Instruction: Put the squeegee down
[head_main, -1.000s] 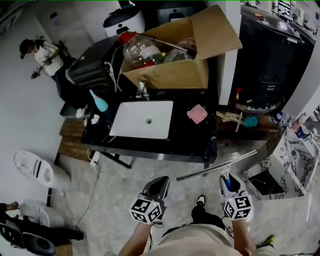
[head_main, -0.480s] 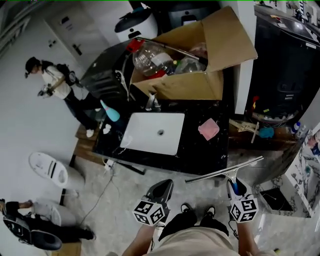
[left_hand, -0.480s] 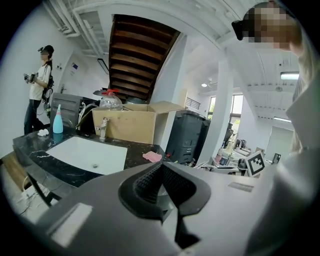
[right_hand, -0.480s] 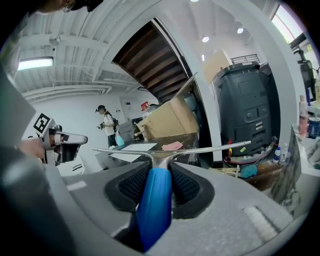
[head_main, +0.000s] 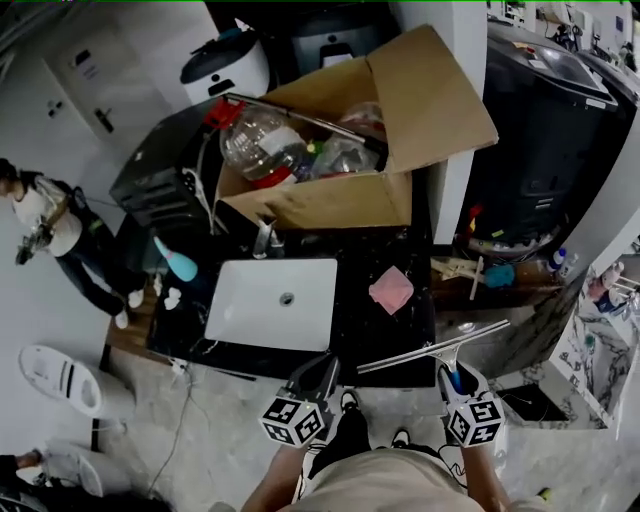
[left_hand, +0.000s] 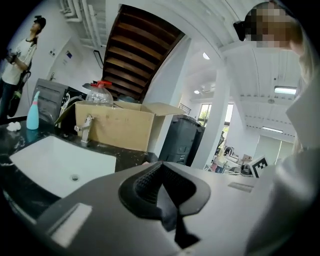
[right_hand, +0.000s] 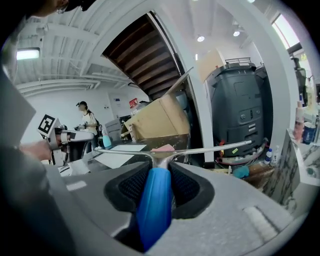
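Observation:
The squeegee has a blue handle (right_hand: 154, 207) and a long metal blade (head_main: 434, 347). My right gripper (head_main: 455, 378) is shut on the handle, with the blade held crosswise just above the front right edge of the black counter (head_main: 400, 325). From the right gripper view, the blade (right_hand: 175, 151) spans the scene ahead of the right gripper (right_hand: 159, 172). My left gripper (head_main: 317, 383) hangs shut and empty at the counter's front edge, left of the squeegee. In its own view the left gripper (left_hand: 161, 176) has its pads together with nothing between them.
On the counter sit a white sink (head_main: 265, 300), a faucet (head_main: 264, 240), a pink sponge (head_main: 391, 290), a blue bottle (head_main: 180, 265) and an open cardboard box (head_main: 330, 200) full of items. A dark bin (head_main: 540, 150) stands right. A person (head_main: 40, 225) stands far left.
Both grippers have moved forward up to the counter's front edge. The squeegee stays in the right gripper, and its blade now reaches over the counter's corner.

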